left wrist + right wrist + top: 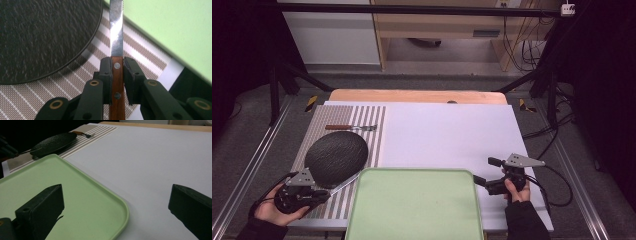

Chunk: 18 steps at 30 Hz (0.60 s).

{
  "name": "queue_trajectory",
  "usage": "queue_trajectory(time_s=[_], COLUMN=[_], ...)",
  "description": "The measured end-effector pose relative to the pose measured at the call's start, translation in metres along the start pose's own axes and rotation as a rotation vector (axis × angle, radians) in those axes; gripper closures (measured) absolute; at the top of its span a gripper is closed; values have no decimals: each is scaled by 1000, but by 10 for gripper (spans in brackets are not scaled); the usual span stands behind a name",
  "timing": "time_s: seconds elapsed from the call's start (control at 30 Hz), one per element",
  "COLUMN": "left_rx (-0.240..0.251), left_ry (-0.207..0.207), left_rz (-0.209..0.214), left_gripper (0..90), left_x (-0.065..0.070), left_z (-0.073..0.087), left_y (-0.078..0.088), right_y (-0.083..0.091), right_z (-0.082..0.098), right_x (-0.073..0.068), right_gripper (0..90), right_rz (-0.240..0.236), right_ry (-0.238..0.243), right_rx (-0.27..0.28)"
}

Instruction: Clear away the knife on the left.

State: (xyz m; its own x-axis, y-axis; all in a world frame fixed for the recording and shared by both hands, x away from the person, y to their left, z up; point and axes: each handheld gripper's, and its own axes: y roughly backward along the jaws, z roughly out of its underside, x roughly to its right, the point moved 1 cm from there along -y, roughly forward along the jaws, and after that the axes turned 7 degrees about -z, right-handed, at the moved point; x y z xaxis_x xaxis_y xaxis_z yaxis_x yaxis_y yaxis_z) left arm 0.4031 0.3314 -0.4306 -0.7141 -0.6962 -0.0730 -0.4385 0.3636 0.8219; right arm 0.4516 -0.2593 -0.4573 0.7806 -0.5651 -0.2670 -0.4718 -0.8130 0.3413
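Knife (pixel 117 82) was held clamped by its wooden handle between the jaws of the left gripper (pixel 117 62), its blade lying over the striped placemat (pixel 62 82) between the black plate (pixel 37 37) and the green tray (pixel 170 27). The right gripper (pixel 116 207) was held apart and empty beside the tray's corner. With so narrow a grip, the blade was judged liable to pivot and strike the plate rim or the tray edge.

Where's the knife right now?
The knife is in the left gripper, held by its wooden handle at the table's near left, its blade lying between the black plate and green tray.
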Motion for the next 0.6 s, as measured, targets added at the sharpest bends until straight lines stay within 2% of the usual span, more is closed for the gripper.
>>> queue_trajectory(time_s=[0.33,0.6], left_rx=[56,99], left_ry=[50,103], left_rz=[-34,-35], left_gripper=[771,771], left_x=[15,26], left_z=[-16,-25], left_y=[-4,-6], right_y=[0,0], right_z=[0,0], right_x=[0,0], right_gripper=[8,8], right_rz=[1,1], right_ry=[0,0], right_rx=[0,0])
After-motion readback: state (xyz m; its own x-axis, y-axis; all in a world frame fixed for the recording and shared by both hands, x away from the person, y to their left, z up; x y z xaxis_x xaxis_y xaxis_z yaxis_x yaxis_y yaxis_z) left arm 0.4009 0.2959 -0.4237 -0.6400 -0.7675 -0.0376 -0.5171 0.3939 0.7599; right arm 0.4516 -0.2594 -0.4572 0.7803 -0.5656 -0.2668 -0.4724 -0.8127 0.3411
